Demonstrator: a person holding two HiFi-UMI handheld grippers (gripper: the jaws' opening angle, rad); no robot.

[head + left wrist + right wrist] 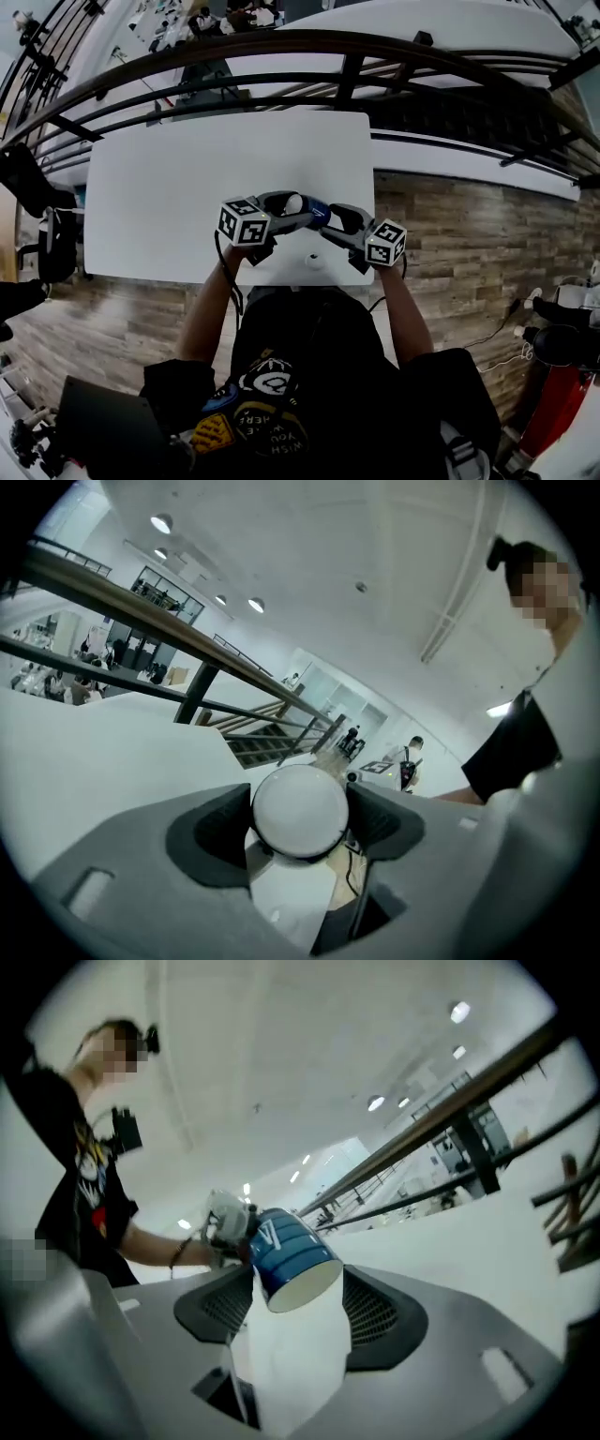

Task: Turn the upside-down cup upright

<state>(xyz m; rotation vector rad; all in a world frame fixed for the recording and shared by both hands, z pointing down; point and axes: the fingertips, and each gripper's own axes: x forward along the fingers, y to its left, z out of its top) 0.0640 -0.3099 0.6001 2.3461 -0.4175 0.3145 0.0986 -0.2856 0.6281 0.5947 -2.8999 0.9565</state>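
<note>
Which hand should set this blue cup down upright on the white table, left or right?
Probably left. The left tool is clamped on the cup, its jaws pressing both sides of one white end. The right tool only brackets the other end; whether it grips is unclear.

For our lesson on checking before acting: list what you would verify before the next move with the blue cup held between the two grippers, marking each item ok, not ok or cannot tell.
1. Left gripper grips the cup: its jaws close on the white closed end. ok.
2. Right gripper grips the cup: the open rim sits between its jaws, but pad contact is unclear. cannot tell.
3. Cup upright: it lies roughly level, mouth toward the right gripper. not ok.
4. Cup clear of the table: it is held above the surface. ok.
5. Landing spot free: nothing else shows on the table near the grippers. ok.
</note>
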